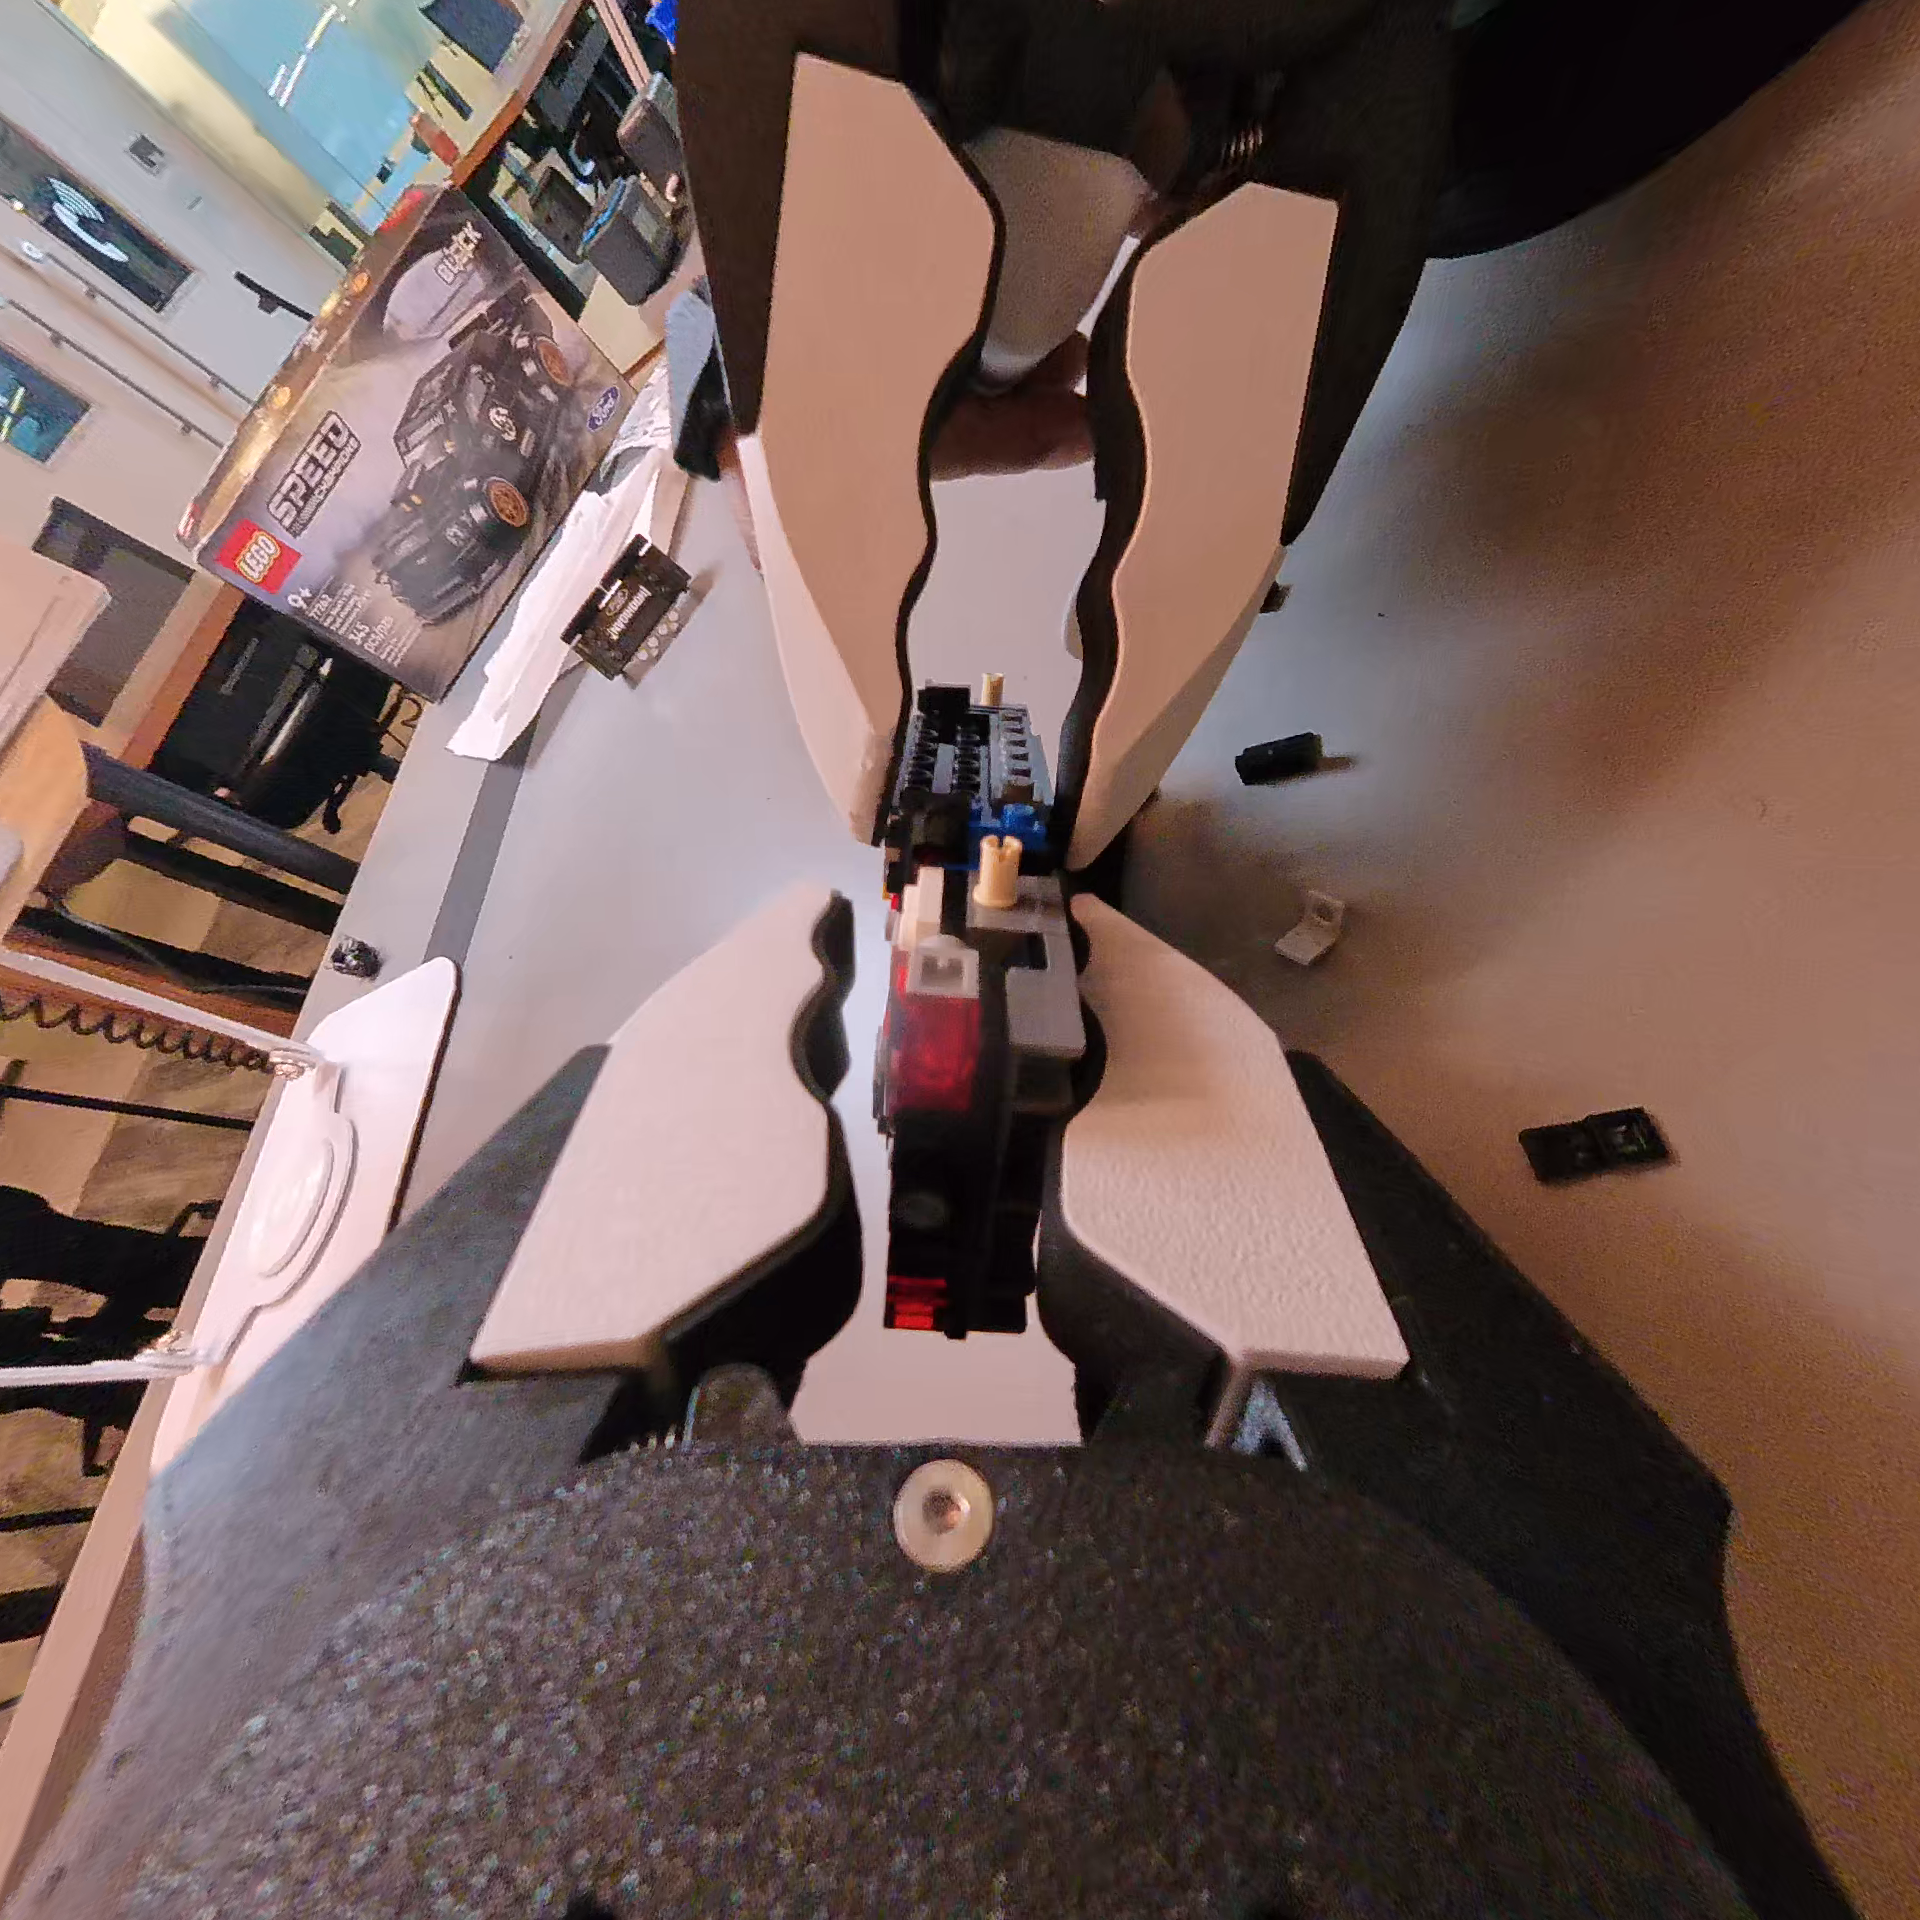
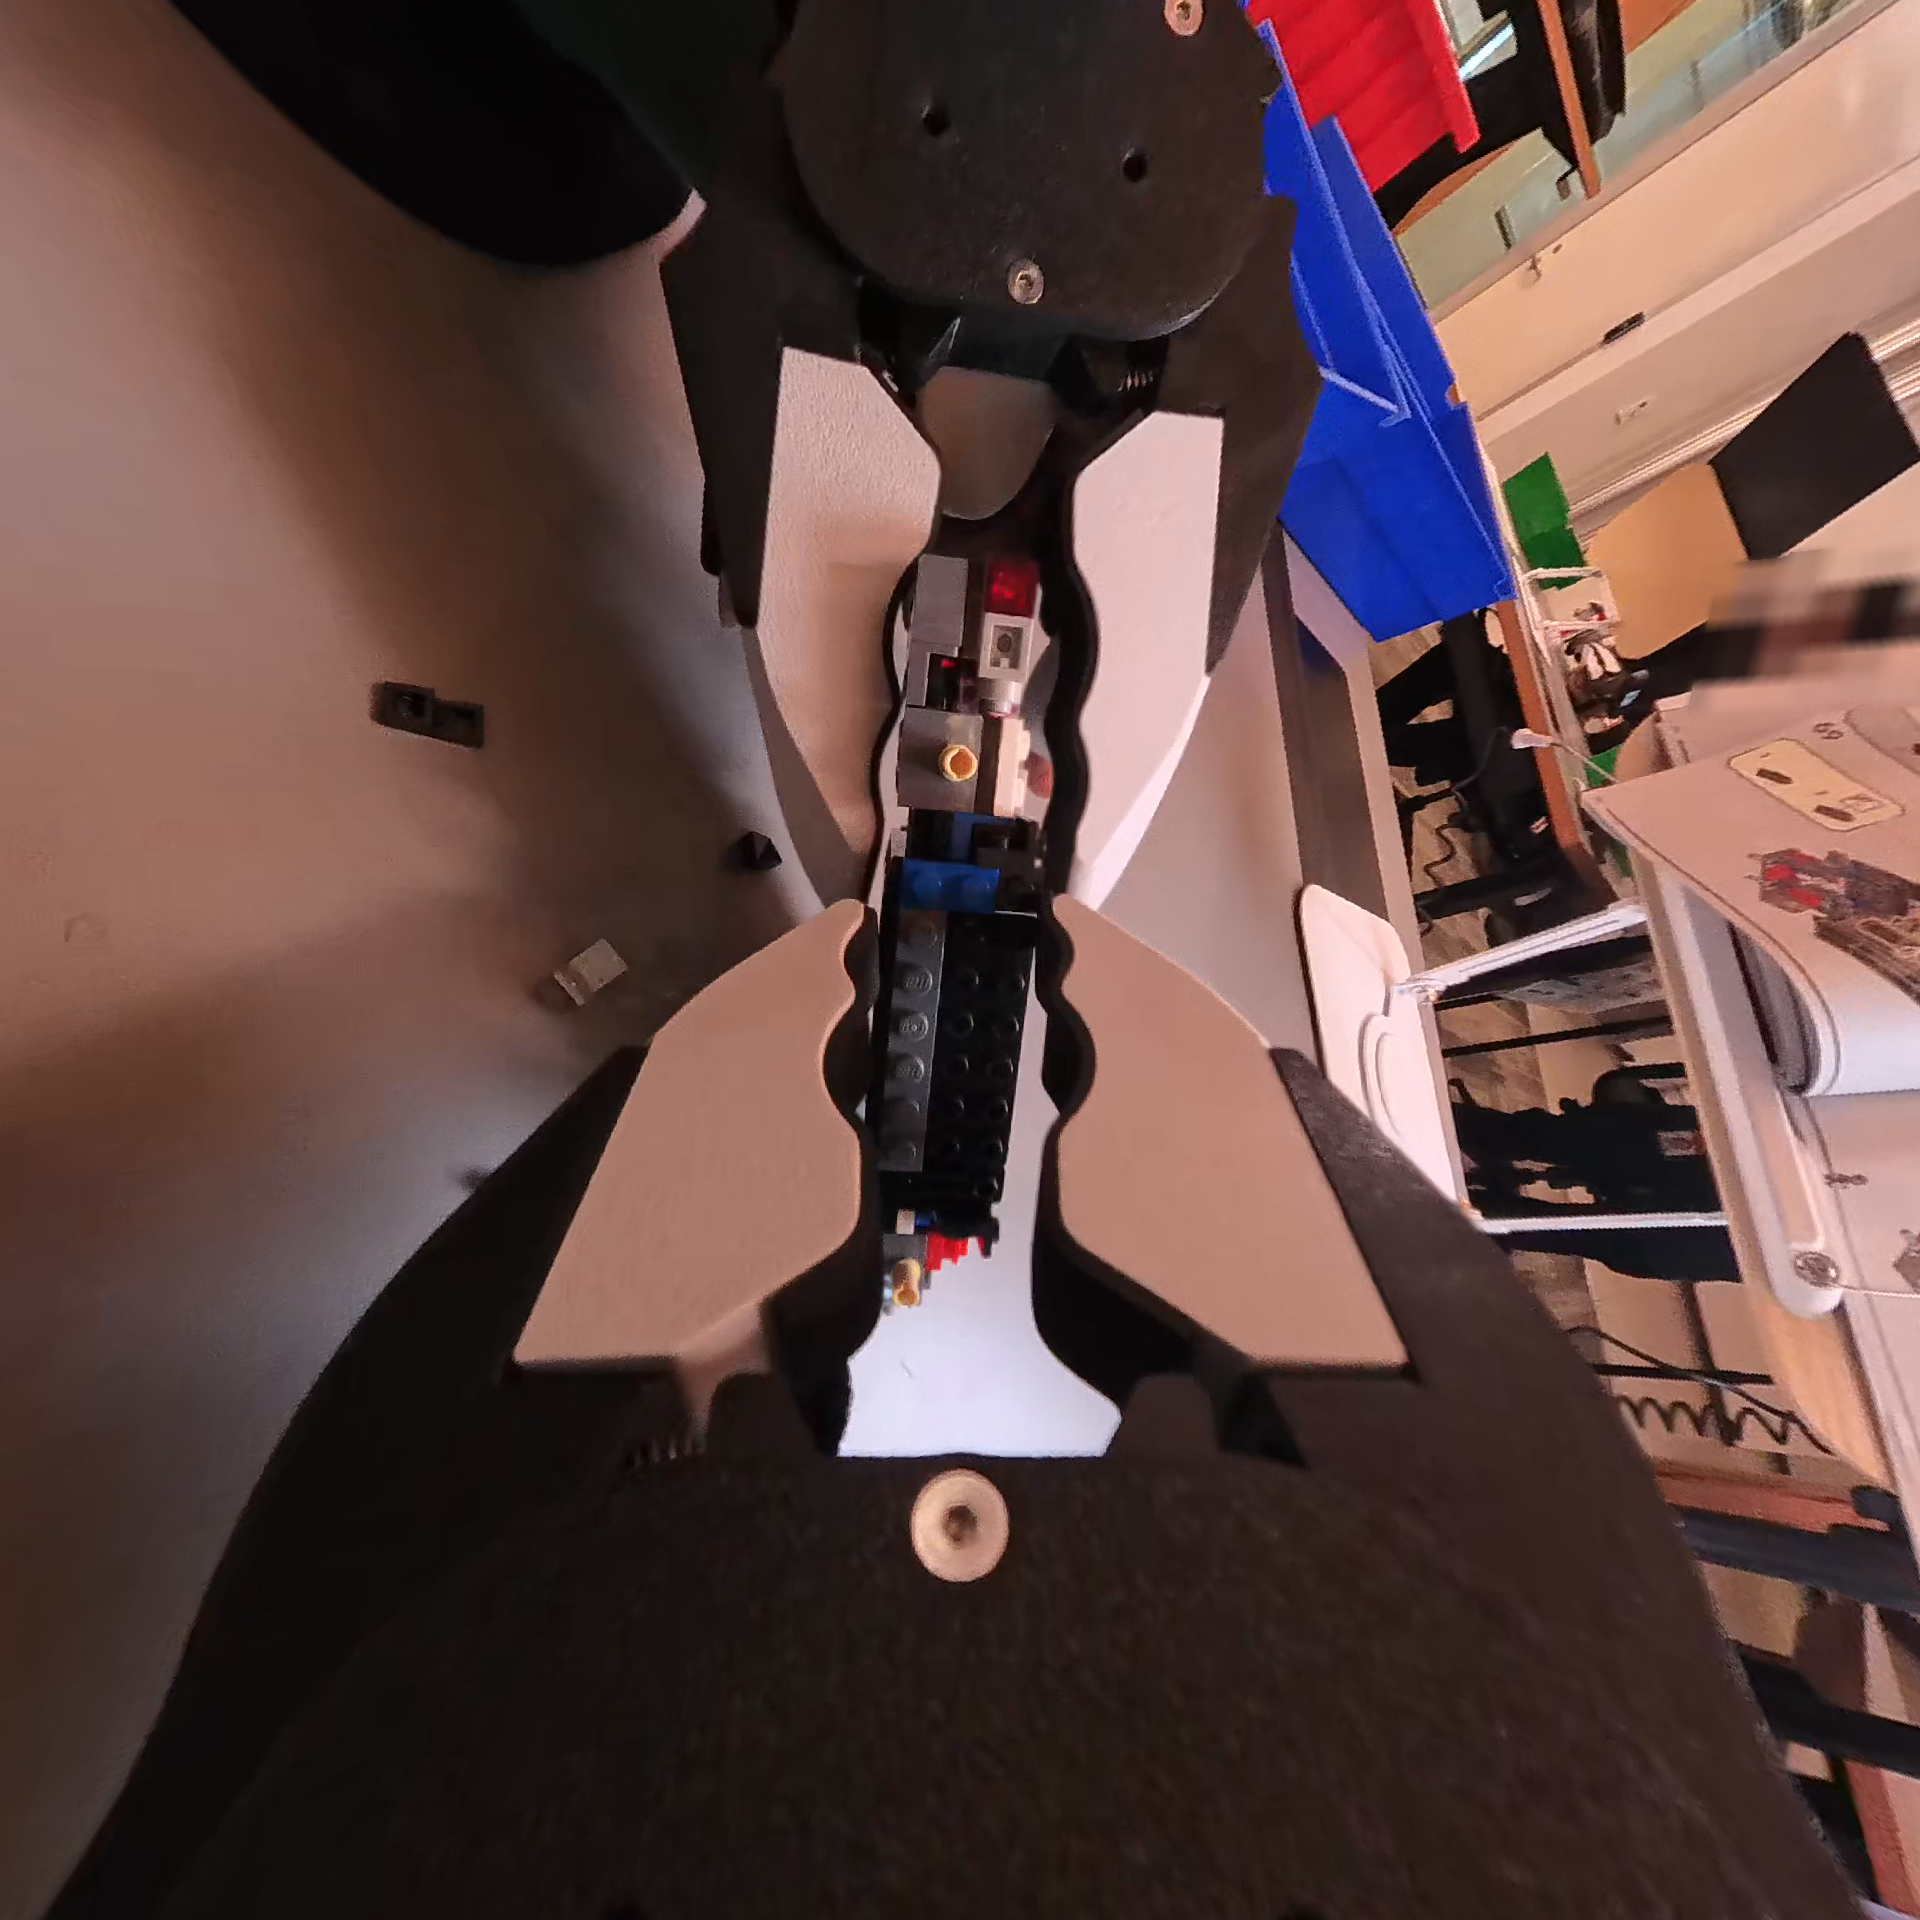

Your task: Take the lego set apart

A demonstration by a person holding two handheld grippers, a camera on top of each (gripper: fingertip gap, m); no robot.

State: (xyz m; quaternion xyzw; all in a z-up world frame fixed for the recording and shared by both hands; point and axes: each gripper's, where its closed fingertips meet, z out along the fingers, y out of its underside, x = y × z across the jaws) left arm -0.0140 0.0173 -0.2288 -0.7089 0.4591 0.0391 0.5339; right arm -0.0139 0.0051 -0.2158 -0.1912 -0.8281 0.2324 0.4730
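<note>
My left claw [image 1: 961, 904] and right claw [image 2: 956, 914] each clench one end of the Lego chassis [image 2: 961, 1039], held above the table [image 1: 644, 831]. Light and stiff, it likely snaps apart at seams; grip flat sides.

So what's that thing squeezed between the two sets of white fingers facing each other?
A partly built lego set, black with red, grey and blue bricks. Both wrist views show it bridging the left gripper and right gripper.
</note>
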